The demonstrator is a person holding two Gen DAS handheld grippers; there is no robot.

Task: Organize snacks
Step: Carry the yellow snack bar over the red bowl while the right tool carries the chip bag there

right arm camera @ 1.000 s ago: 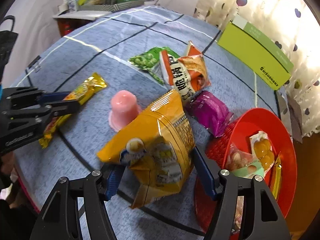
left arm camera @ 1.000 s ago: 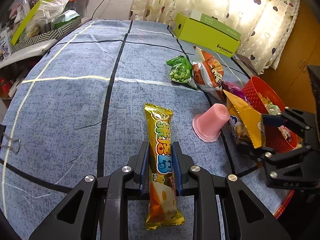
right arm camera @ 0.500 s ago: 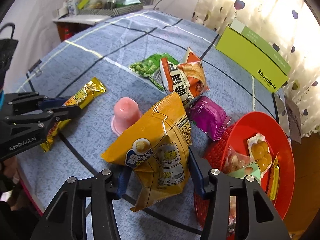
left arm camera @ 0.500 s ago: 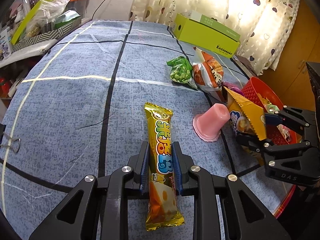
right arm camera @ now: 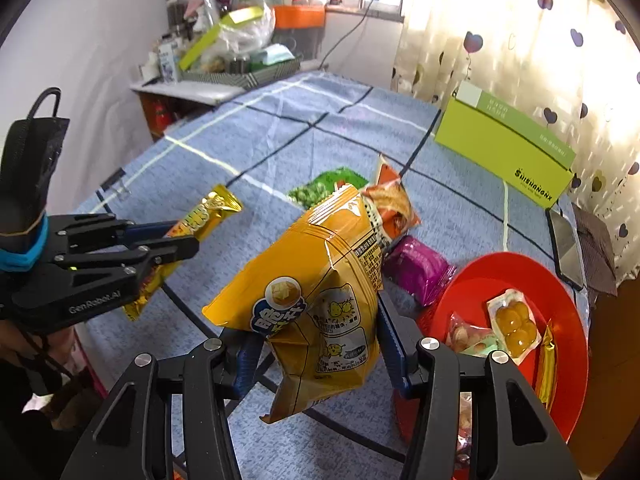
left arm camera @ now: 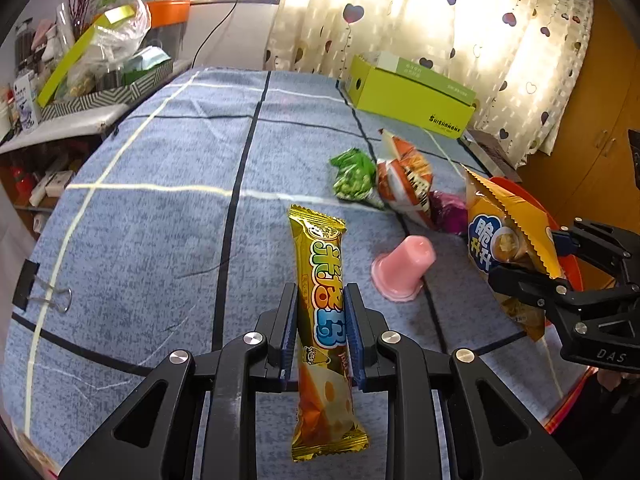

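The chip bag [right arm camera: 316, 304], pinched between the right gripper's [right arm camera: 320, 354] pads ahead of the red basket [right arm camera: 516, 276], could slip by its slick puffed skin, as could the bar [left arm camera: 324, 320] clamped in the left gripper [left arm camera: 320, 332].

bright backlit curtains [left arm camera: 500, 40], sharp centre, fisheye-warped dark edges.

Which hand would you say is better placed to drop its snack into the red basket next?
Probably the right: its gripper holds the yellow chip bag beside the red basket, nearer than the left.
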